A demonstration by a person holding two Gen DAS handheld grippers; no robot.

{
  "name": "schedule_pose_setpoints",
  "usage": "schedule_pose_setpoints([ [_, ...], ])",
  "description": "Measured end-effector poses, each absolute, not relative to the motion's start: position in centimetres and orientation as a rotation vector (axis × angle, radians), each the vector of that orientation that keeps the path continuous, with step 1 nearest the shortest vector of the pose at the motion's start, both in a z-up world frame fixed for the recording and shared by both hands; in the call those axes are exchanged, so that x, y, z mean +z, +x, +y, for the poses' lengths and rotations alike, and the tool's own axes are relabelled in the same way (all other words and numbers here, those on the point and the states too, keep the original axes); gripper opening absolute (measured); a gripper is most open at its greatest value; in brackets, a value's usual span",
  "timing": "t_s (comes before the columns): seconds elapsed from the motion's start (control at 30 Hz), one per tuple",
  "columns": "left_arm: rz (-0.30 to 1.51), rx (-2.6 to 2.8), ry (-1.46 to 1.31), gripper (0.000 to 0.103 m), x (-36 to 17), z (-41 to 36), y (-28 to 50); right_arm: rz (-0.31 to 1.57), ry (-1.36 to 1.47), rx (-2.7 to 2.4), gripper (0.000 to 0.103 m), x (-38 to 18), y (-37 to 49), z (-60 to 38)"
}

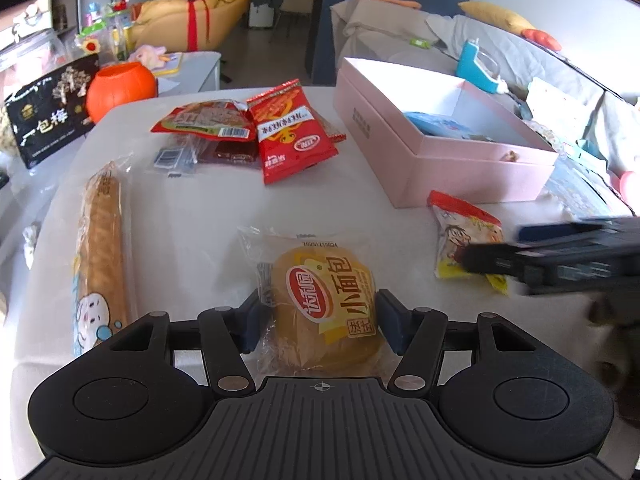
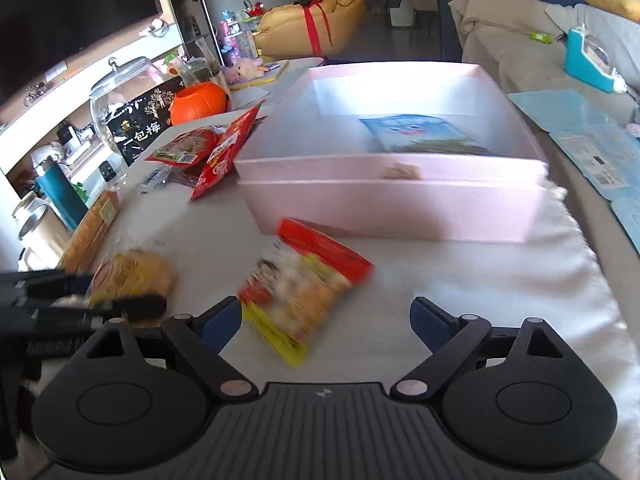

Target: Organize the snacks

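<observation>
My left gripper (image 1: 318,320) has its jaws on both sides of a small bread bun in a clear wrapper (image 1: 324,308) on the white table; the blue pads touch the wrapper. In the right wrist view the bun (image 2: 134,276) lies at the left between the left gripper's fingers (image 2: 132,305). My right gripper (image 2: 326,320) is open above a red and yellow snack packet (image 2: 304,284), which lies between its spread jaws. That packet (image 1: 466,236) shows in the left wrist view with the right gripper (image 1: 500,256) over it. The open pink box (image 2: 392,196) holds a blue packet (image 2: 420,134).
Red snack packets (image 1: 292,136) and a long biscuit pack (image 1: 104,240) lie on the table (image 1: 200,208). A black bag (image 1: 52,116), an orange pumpkin pot (image 1: 120,88) and a glass jar (image 2: 124,92) stand at the left. A sofa (image 1: 480,40) is behind the box.
</observation>
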State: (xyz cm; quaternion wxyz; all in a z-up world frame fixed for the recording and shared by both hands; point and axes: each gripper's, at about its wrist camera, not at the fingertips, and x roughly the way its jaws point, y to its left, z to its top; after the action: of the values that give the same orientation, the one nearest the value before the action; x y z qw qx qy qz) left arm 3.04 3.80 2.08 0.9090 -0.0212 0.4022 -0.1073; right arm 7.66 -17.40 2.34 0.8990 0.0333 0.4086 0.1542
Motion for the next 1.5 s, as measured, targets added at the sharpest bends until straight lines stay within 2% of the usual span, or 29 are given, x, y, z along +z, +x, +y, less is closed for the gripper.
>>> schedule_pose_setpoints([
  [0.17,0.837,-0.296,-0.021,0.068,2.0,4.1,2.6,0.829,-0.022,0.281,0.093,1.2,9.2,-14.6],
  [0.33,0.896,-0.335,-0.144,0.066,2.7,5.3,2.9,0.779,-0.093,0.297,0.093,0.5,8.3,-14.7],
  [0.5,0.788,-0.266,-0.052,0.065,5.5,5.3,0.9,0.779,-0.088,0.31,0.093,0.6,8.0,-16.0],
  [0.57,0.796,-0.286,-0.047,0.065,6.0,5.0,0.7,0.779,-0.082,0.308,0.093,0.7,7.9,-16.2],
  [0.77,0.83,-0.268,0.054,0.066,4.3,2.6,1.0,0.78,-0.077,0.287,0.095,0.5,8.0,-15.8],
  [1.17,0.842,-0.277,0.03,0.064,2.3,2.1,2.3,0.796,-0.058,0.263,0.095,0.7,8.8,-16.2],
  [1.23,0.836,-0.281,0.025,0.064,2.4,2.3,2.1,0.809,-0.058,0.252,0.089,0.9,9.2,-16.1],
  [1.27,0.831,-0.286,0.025,0.062,2.5,2.4,2.0,0.81,-0.066,0.257,0.076,1.0,9.2,-16.1],
  [1.3,0.823,-0.29,0.03,0.061,2.6,2.5,1.9,0.805,-0.079,0.264,0.057,1.3,9.0,-16.3],
  [1.33,0.816,-0.293,0.039,0.061,2.7,2.6,1.8,0.801,-0.095,0.266,0.053,1.5,8.8,-16.4],
  [1.5,0.799,-0.29,0.046,0.059,3.1,2.4,1.7,0.779,-0.068,0.285,0.053,3.2,6.2,-19.3],
])
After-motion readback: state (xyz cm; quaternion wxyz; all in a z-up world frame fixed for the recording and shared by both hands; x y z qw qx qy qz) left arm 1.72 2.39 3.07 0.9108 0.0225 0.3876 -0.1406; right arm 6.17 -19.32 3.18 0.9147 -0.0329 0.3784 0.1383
